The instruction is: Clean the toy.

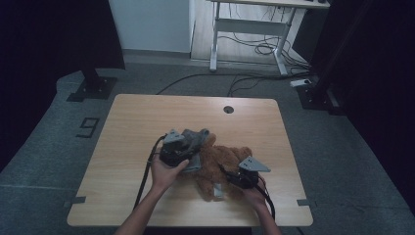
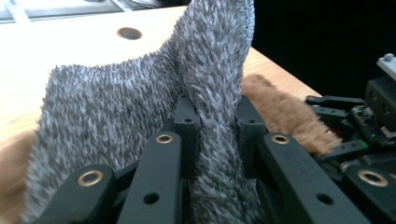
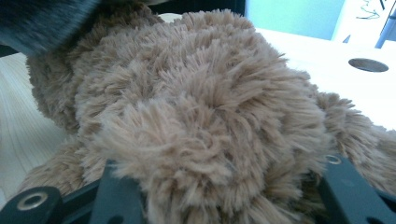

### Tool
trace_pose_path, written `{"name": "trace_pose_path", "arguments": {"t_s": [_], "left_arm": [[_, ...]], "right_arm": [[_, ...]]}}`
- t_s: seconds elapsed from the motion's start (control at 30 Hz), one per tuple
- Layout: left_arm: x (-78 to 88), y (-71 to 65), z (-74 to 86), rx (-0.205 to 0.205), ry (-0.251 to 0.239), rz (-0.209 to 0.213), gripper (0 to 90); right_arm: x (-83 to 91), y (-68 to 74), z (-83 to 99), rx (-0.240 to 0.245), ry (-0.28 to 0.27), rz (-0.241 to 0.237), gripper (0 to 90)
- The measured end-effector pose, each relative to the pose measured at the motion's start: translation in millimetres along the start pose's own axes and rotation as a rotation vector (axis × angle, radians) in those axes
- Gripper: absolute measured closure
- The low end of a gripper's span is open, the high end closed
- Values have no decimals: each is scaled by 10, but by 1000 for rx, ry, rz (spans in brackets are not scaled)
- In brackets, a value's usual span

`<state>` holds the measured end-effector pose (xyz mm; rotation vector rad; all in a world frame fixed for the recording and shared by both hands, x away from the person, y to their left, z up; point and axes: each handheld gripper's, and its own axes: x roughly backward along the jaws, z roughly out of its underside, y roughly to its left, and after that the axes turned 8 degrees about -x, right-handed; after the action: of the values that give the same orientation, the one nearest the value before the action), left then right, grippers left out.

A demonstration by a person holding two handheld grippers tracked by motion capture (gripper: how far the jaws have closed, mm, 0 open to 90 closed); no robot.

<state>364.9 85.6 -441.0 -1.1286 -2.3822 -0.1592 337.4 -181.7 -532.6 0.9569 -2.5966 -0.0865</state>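
Observation:
A brown plush toy [image 1: 222, 164] lies on the wooden table [image 1: 147, 117], right of the middle. A grey fuzzy cloth [image 1: 195, 138] lies partly over the toy's left side. My left gripper [image 1: 182, 147] is shut on a fold of the grey cloth [image 2: 215, 116], which stands up between its two jaws. My right gripper [image 1: 234, 175] is shut on a part of the brown plush toy [image 3: 205, 121], whose fur bulges out between its jaws. In the left gripper view the brown toy [image 2: 280, 112] and the right gripper [image 2: 345, 135] show at the right.
A round cable hole [image 1: 228, 109] sits near the table's far edge. Beyond the table a white desk frame [image 1: 249, 29] stands over loose cables on the floor. A dark stand base [image 1: 93, 88] sits off the table's far left corner.

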Motion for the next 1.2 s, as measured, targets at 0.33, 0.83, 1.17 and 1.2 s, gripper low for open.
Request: {"name": "trace_pose_path", "arguments": {"t_s": [0.33, 0.83, 1.17, 1.2], "left_arm": [[-665, -497, -176, -185, 105, 46, 767], [-227, -114, 137, -87, 69, -120, 775], [385, 368, 544, 45, 11, -210, 775], [404, 424, 621, 62, 27, -221, 775]], "right_arm": [[1, -4, 0, -1, 1, -1, 497], [-3, -7, 7, -5, -1, -2, 496], [-7, -9, 10, -13, -5, -4, 495], [-8, -10, 10, -15, -5, -4, 495]]}}
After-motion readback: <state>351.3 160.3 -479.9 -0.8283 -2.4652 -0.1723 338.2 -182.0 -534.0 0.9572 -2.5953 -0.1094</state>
